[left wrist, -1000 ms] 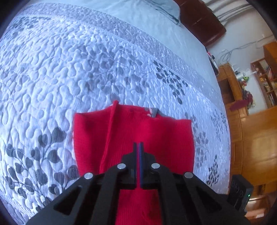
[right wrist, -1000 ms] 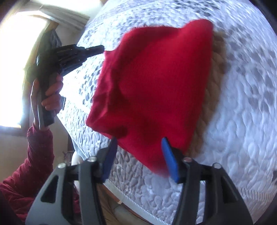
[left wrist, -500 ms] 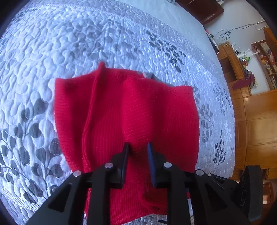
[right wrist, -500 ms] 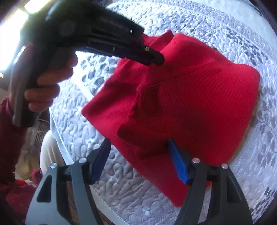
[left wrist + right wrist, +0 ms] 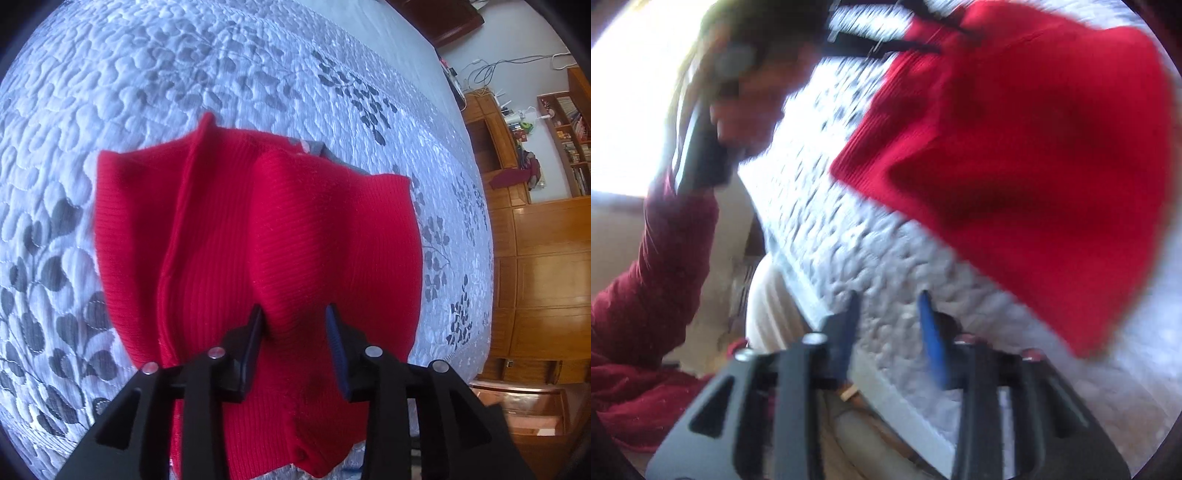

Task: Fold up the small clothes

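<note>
A red ribbed knit garment [image 5: 258, 236] lies folded and rumpled on the white quilted bedspread [image 5: 147, 81], with a raised ridge down its middle. My left gripper [image 5: 295, 328] is open, its jaws either side of the near end of that ridge. In the blurred right wrist view the garment [image 5: 1034, 140] lies at upper right. My right gripper [image 5: 888, 325] is open and empty over bare quilt [image 5: 868, 258], clear of the garment's near edge. The left handle and hand [image 5: 713, 122] show at upper left.
The bedspread has grey leaf prints. Wooden cabinets and shelves [image 5: 535, 258] stand beyond the bed's right side. The bed's near edge [image 5: 894, 406] and the person's red sleeve [image 5: 653, 266] and light trousers lie close by.
My left gripper went from shut to open over the garment. My right gripper stayed open and drew back off the garment toward the bed's edge.
</note>
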A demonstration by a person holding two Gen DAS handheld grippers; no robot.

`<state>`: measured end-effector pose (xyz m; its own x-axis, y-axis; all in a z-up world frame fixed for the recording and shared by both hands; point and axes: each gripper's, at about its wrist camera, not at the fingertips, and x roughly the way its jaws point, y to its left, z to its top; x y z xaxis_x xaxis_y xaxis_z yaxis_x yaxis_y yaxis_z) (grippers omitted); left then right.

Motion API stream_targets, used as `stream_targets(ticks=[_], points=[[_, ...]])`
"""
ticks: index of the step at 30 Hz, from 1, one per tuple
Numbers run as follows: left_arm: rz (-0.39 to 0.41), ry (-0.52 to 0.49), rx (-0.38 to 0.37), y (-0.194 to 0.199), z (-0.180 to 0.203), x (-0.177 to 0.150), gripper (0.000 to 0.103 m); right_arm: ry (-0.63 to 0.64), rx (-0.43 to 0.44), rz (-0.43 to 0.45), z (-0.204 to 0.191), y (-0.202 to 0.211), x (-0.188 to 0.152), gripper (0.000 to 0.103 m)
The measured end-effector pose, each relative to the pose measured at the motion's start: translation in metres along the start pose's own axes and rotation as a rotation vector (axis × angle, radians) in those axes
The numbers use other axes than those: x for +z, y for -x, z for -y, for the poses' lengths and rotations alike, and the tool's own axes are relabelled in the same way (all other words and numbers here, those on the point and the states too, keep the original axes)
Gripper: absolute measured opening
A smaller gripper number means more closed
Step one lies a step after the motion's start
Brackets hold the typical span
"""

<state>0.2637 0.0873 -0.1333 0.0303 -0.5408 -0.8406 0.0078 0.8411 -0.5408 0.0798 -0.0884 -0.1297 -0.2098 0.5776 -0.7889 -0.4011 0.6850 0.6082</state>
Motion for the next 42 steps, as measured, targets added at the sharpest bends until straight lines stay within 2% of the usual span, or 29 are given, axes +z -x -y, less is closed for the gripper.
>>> stream_targets(ticks=[6,9,10,12,13,14,16,18,20,21,23,25,28,29,31,34,36,38,40,42], points=[[-0.038,-0.028,0.044,-0.020,0.012,-0.003,0.048,-0.054,-0.070,0.098,0.028,0.048,-0.001,0.037],[-0.053,-0.043,0.031,-0.023,0.019,-0.007,0.052,-0.069,-0.077,0.120,0.038,0.057,-0.002,0.037],[-0.062,-0.040,-0.005,-0.024,0.019,-0.008,0.052,-0.076,-0.075,0.124,0.040,0.057,0.000,0.037],[-0.080,-0.024,-0.086,-0.027,0.022,-0.008,0.046,-0.096,-0.064,0.133,0.047,0.057,0.001,0.037],[-0.089,-0.024,-0.108,-0.030,0.023,-0.008,0.035,-0.103,-0.062,0.137,0.047,0.056,0.000,0.037],[-0.091,-0.027,-0.113,-0.033,0.023,-0.006,0.030,-0.112,-0.061,0.141,0.049,0.056,0.001,0.037],[-0.098,-0.026,-0.060,-0.042,0.019,-0.004,0.028,-0.126,-0.061,0.151,0.051,0.056,0.002,0.037],[-0.106,0.009,-0.063,-0.046,0.015,-0.003,0.029,-0.133,-0.056,0.159,0.053,0.059,0.002,0.037],[-0.089,-0.006,-0.057,-0.037,0.018,-0.007,0.034,-0.132,-0.060,0.165,0.055,0.065,0.002,0.040],[-0.065,-0.032,-0.029,-0.029,0.021,-0.011,0.037,-0.132,-0.064,0.167,0.057,0.068,0.000,0.041],[-0.015,-0.086,0.015,-0.012,0.025,-0.019,0.050,-0.136,-0.074,0.168,0.062,0.074,-0.002,0.041],[-0.001,-0.083,0.018,-0.004,0.018,-0.021,0.054,-0.145,-0.077,0.170,0.067,0.077,-0.002,0.041],[-0.056,-0.062,-0.023,-0.016,0.005,-0.018,0.053,-0.158,-0.072,0.176,0.070,0.075,-0.001,0.041],[-0.074,-0.049,-0.057,-0.023,0.003,-0.017,0.053,-0.160,-0.070,0.177,0.070,0.076,0.000,0.041],[-0.081,-0.049,-0.101,-0.030,0.005,-0.013,0.053,-0.153,-0.064,0.178,0.067,0.074,0.002,0.041],[-0.084,-0.047,-0.124,-0.038,0.010,-0.006,0.057,-0.144,-0.073,0.171,0.064,0.071,0.005,0.041],[-0.090,-0.022,-0.122,-0.041,0.009,-0.005,0.051,-0.149,-0.087,0.173,0.065,0.073,0.006,0.041],[-0.081,0.003,-0.111,-0.037,0.005,-0.005,0.027,-0.163,-0.087,0.183,0.068,0.076,0.005,0.041],[-0.070,0.046,-0.174,-0.029,0.000,-0.008,0.019,-0.171,-0.089,0.188,0.071,0.078,0.004,0.041],[-0.041,0.060,-0.208,-0.018,-0.002,-0.009,0.018,-0.183,-0.097,0.188,0.075,0.078,0.003,0.041]])
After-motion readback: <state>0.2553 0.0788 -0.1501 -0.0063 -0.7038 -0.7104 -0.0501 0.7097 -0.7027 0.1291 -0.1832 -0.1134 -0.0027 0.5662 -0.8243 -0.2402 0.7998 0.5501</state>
